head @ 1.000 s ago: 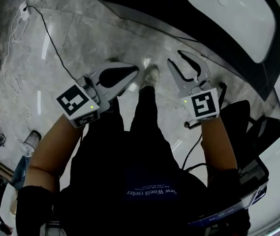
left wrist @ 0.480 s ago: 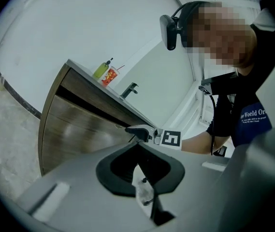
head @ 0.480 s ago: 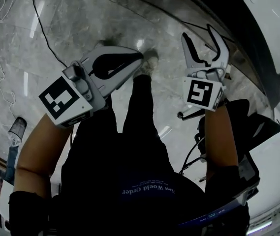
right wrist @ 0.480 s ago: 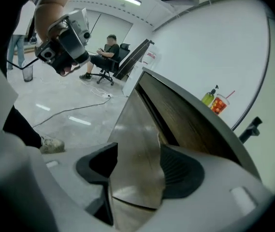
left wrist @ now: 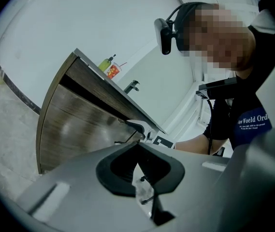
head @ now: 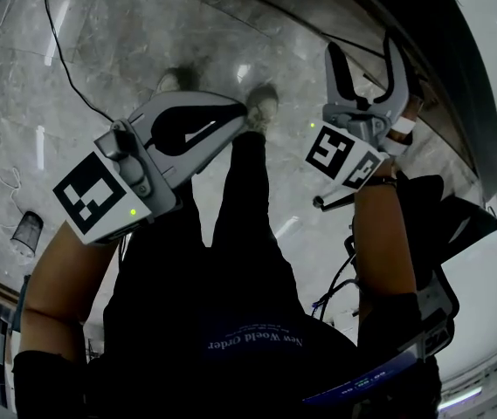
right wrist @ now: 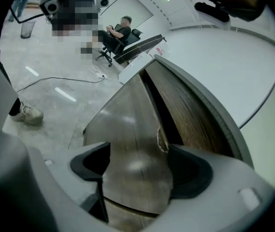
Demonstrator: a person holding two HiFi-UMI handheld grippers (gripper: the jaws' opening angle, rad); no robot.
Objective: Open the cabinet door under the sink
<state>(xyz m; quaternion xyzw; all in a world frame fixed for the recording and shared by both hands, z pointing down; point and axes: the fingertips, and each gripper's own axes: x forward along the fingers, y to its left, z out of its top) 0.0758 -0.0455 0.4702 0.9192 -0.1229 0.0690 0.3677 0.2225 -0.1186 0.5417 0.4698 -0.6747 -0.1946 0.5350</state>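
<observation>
Just opening its empty jaws, the right gripper (head: 363, 59) faces the stiff, glossy cabinet door (right wrist: 127, 129); its right edge likely offers purchase. Left gripper (head: 231, 116) closed.

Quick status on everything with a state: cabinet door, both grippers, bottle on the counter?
cabinet door: looks shut, flush with the cabinet front, not gripped.
left gripper: shut, jaws together, nothing between them.
right gripper: open, jaws have just been opening, nothing clamped, the door front shows between them.
bottle: upright on the counter.
</observation>
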